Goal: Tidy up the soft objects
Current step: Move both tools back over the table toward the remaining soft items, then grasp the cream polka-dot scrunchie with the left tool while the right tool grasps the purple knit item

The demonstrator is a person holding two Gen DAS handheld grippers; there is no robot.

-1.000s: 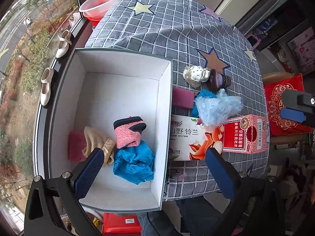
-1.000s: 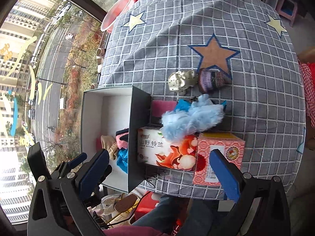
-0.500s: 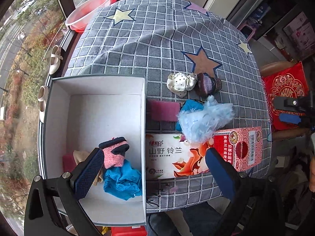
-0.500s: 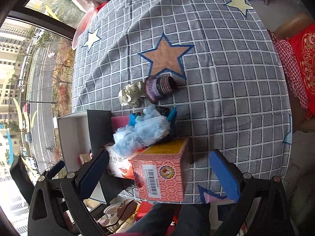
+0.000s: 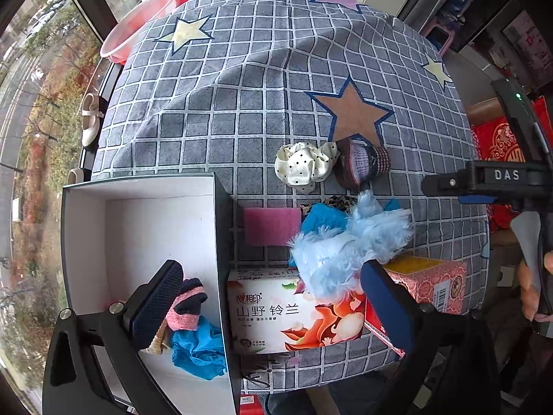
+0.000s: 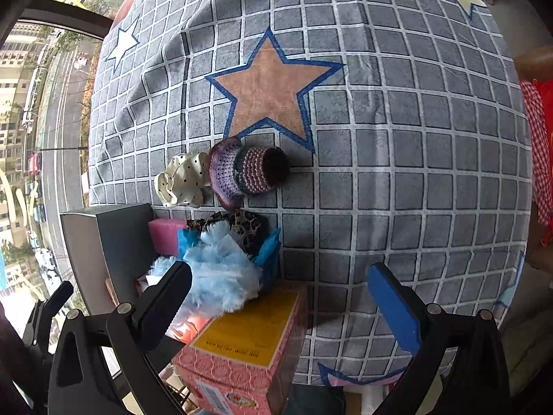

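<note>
A white open box holds a pink-and-black sock, a blue cloth and a tan cloth. On the checked tablecloth lie a fluffy light-blue item, a pink sponge, a blue cloth, a leopard-print scrunchie, a white dotted scrunchie and a purple knitted hat. My left gripper is open and empty above the box edge. My right gripper is open and empty above the pink carton.
A floral tissue box and a pink carton stand at the table's near edge. A pink basin and shoes are by the window. A red cushion is at right.
Both grippers have moved right and forward over the table. The box has slid to the left in the left wrist view; the right gripper now looks down on the hat and scrunchies.
</note>
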